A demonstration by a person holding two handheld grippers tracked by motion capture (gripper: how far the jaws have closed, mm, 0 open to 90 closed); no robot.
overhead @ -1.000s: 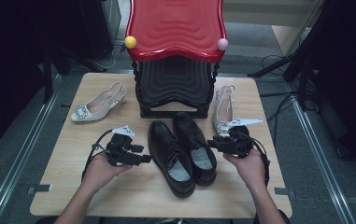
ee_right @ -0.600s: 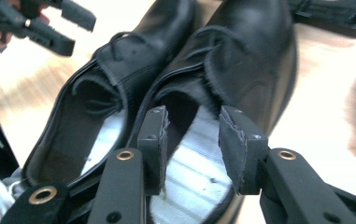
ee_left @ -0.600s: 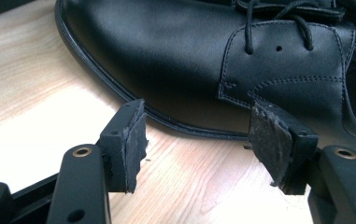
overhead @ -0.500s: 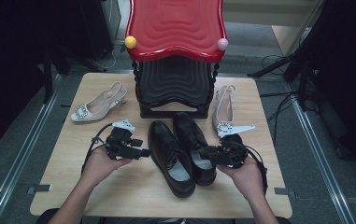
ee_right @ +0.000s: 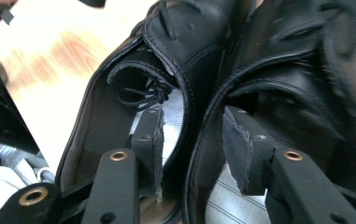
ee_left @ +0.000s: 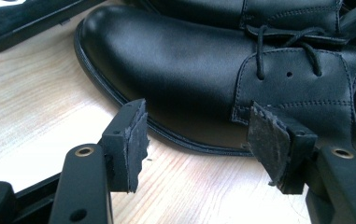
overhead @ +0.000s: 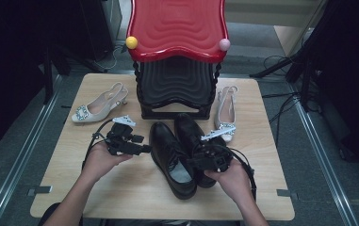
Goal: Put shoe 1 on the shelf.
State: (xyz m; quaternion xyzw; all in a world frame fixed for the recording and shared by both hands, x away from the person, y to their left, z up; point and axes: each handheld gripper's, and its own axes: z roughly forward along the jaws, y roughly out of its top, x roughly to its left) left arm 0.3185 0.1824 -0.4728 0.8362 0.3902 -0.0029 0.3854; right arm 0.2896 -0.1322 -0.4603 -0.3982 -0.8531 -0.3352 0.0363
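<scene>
Two black lace-up shoes stand side by side in the middle of the table, the left shoe point(overhead: 170, 160) a little nearer than the right shoe point(overhead: 189, 132). My right gripper point(overhead: 197, 161) hangs over their openings. In the right gripper view one jaw sits inside the left shoe point(ee_right: 115, 107) and the other inside the right shoe point(ee_right: 292, 84). Their adjoining walls lie between the jaws of the right gripper point(ee_right: 192, 140), untouched by the pads. These jaws have just been opening. My left gripper point(overhead: 144, 149) stands open just beside the left shoe point(ee_left: 189, 70), its jaws point(ee_left: 196, 140) empty.
A red-topped black shoe rack point(overhead: 177, 33) stands at the back middle. One beige heeled shoe point(overhead: 97, 107) lies back left, its mate point(overhead: 226, 109) beside the rack on the right. Bare wooden table point(overhead: 120, 193) stretches toward the front edge.
My right gripper has moved left and nearer, from beside the right shoe onto the two shoes' openings. My left gripper has barely shifted.
</scene>
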